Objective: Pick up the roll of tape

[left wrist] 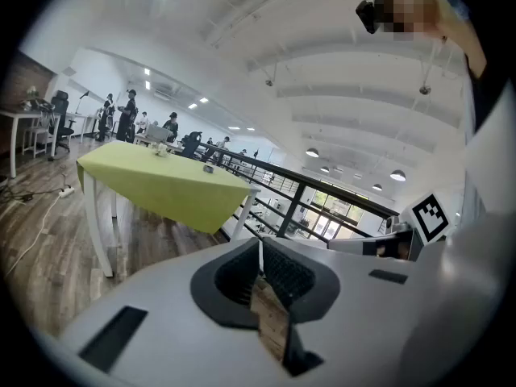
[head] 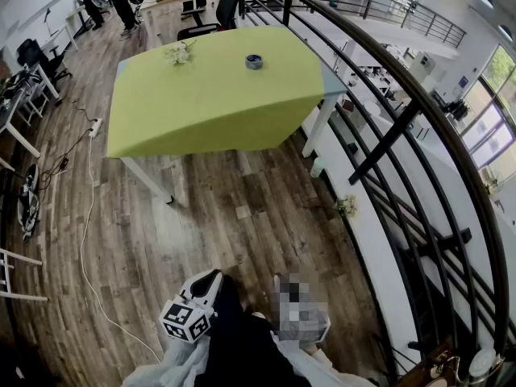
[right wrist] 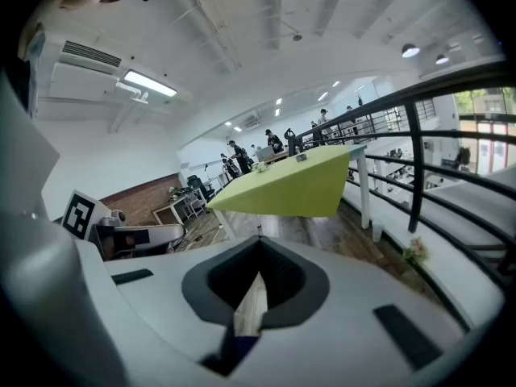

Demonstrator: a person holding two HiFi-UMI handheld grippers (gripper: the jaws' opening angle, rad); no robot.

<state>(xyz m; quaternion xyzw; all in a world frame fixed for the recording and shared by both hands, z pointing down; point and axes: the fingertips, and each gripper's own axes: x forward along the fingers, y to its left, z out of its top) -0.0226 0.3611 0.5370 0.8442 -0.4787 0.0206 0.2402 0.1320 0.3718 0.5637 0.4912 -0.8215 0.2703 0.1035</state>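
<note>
Here the left tongs (left wrist: pixel 260 247) and right tongs (right wrist: pixel 256 274) tilt slightly downward, both closed, empty.

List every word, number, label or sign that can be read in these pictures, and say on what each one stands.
No text can be read in any view.
Marker cube at the bottom of the head view: black-and-white square patterns only, no letters or digits.
Roll of tape on the green table: too small to show any label.
</note>
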